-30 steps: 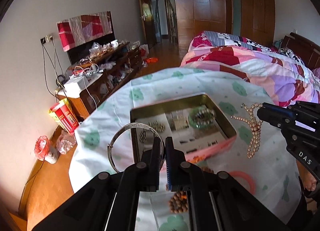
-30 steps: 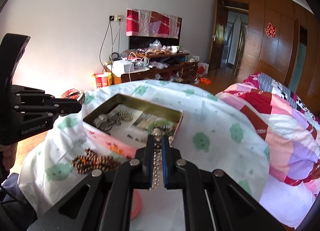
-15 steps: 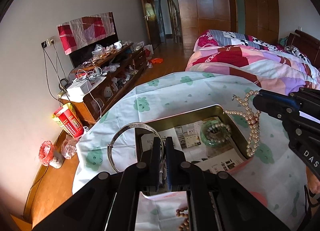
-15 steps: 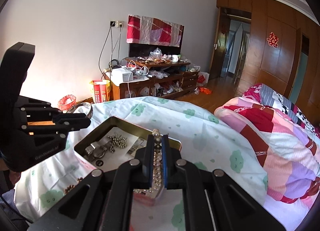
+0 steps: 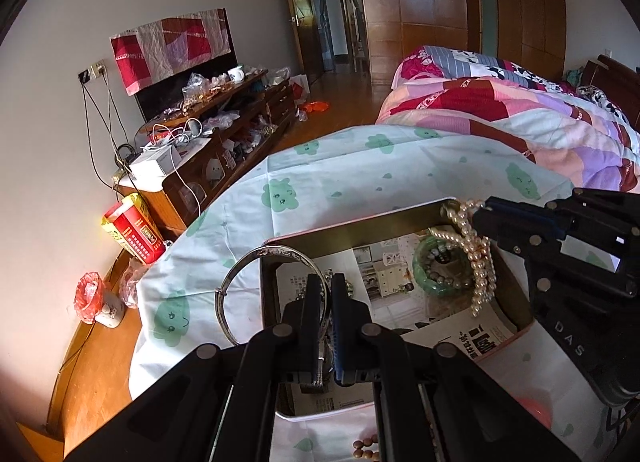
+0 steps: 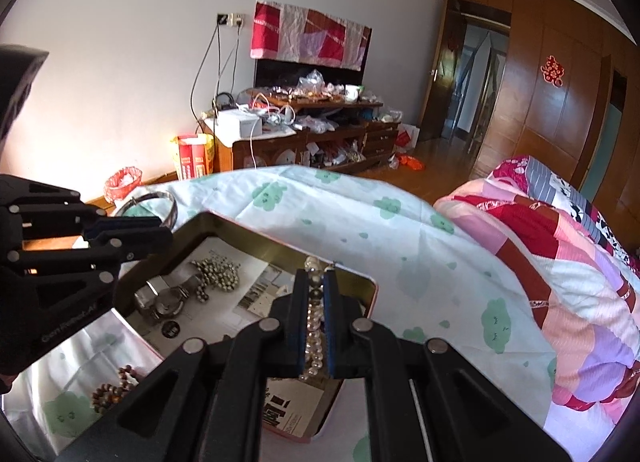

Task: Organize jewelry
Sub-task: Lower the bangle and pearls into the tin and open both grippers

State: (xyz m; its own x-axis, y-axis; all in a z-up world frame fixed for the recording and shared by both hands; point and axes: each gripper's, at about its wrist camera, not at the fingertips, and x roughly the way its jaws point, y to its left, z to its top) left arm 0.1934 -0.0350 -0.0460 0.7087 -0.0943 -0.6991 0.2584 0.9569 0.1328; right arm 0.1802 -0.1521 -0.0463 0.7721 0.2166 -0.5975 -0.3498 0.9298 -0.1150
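A metal tin (image 5: 352, 226) lined with printed paper sits on a cloth with green prints; it also shows in the right wrist view (image 6: 256, 242). My left gripper (image 5: 327, 282) is shut on a silver bangle (image 5: 240, 274), held over the tin's left edge. My right gripper (image 6: 315, 282) is shut on a pearl necklace (image 6: 314, 326), which hangs over the tin's right side above a green bead bracelet (image 5: 440, 266). A watch (image 6: 168, 298) and a metal bead cluster (image 6: 218, 278) lie in the tin.
A brown wooden bead bracelet (image 6: 116, 386) lies on the cloth in front of the tin. A pink ring (image 5: 532, 406) lies at the front right. A bed with a patchwork quilt (image 5: 520, 117) is on the right; a cluttered wooden cabinet (image 5: 216, 133) stands by the wall.
Both grippers have moved forward and down over the tin. The pearl necklace went from beside the tin to hanging above its right side. The bangle stays gripped.
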